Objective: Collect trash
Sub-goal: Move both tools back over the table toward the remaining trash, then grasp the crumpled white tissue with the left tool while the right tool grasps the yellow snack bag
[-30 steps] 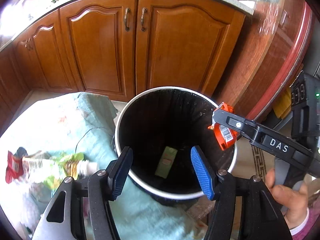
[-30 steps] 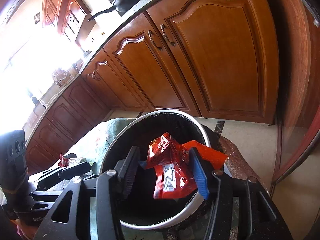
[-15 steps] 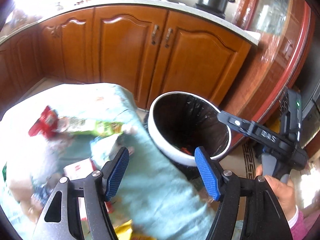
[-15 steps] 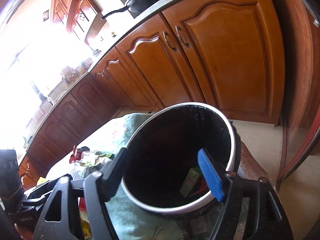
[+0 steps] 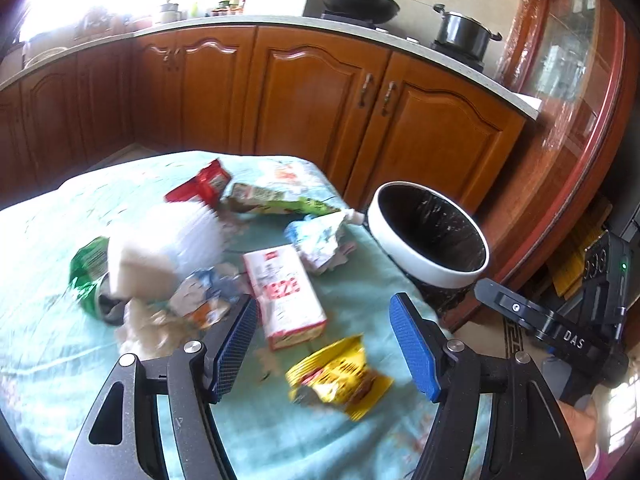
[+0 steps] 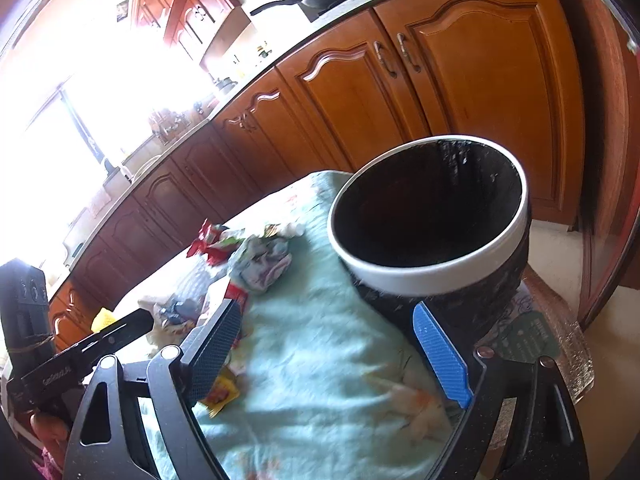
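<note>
A white-rimmed bin with a black liner (image 5: 428,256) stands at the right end of a table with a light teal cloth (image 5: 48,240); it also shows in the right wrist view (image 6: 424,276). Trash lies on the cloth: a white and red carton (image 5: 284,292), a yellow wrapper (image 5: 340,376), a red wrapper (image 5: 200,188), a green wrapper (image 5: 276,200), crumpled paper (image 5: 320,240), a green packet (image 5: 86,268). My left gripper (image 5: 324,344) is open and empty, above the carton and yellow wrapper. My right gripper (image 6: 328,356) is open and empty, near the bin, over the cloth.
Brown wooden kitchen cabinets (image 5: 312,104) run behind the table, with a wok (image 5: 356,0) and a pot (image 5: 464,32) on the counter. A glass-fronted wooden cabinet (image 5: 568,92) stands to the right of the bin. A bright window (image 6: 80,112) is at the left.
The red wrapper has left my right gripper and dropped into the bin; the right gripper opened and drew back. My left gripper has swung left from over the bin to over the trash.
</note>
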A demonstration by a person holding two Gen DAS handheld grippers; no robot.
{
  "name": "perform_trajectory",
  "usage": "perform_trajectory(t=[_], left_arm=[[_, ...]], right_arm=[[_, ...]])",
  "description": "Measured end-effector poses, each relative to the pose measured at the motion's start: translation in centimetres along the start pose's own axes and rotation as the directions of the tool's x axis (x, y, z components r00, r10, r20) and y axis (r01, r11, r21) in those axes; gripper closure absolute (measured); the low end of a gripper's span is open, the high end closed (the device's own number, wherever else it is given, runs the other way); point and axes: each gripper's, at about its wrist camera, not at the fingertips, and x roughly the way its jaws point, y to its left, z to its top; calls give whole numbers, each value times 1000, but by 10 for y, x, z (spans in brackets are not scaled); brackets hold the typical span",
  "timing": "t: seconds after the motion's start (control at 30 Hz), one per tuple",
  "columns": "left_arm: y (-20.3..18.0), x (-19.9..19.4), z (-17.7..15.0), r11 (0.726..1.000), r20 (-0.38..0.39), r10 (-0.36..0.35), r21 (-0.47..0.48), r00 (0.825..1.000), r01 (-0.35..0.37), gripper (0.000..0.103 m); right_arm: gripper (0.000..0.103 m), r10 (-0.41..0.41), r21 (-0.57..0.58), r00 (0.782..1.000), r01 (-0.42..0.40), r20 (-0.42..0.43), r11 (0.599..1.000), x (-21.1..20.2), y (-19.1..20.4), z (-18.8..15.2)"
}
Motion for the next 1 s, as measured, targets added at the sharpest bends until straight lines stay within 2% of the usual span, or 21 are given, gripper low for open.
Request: perform_trajectory(t=[0.17, 0.47, 0.67, 0.83, 0.93, 0.97, 1.0], left_arm=[[26, -23, -21, 998, 11, 38, -50, 999, -38, 35], [63, -56, -37, 989, 6, 99, -112, 995, -98, 35], [77, -53, -36, 984, -23, 130, -120, 991, -132, 35], [89, -35, -29, 981, -53, 154, -110, 987, -159, 35], [92, -22, -28, 979, -73, 171, -95, 982, -178, 39], [93, -17, -28, 979, -85, 174, -92, 981, -182, 46], [94, -14, -30, 981, -95, 163, -94, 982, -172, 54]], right_arm=[[10, 21, -40, 1000, -22, -8, 999, -4, 23, -23], [10, 81, -103, 994, -88, -68, 991, 4, 61, -45], [10, 105, -170, 988, -123, -114, 978, 15, 90, -56], [11, 85, -219, 984, -118, -155, 969, 33, 105, -60], [13, 71, -242, 982, -112, -175, 964, 46, 110, -62], [15, 64, -251, 981, -109, -182, 962, 50, 112, -63], [23, 58, -258, 980, -107, -192, 960, 54, 112, -64]])
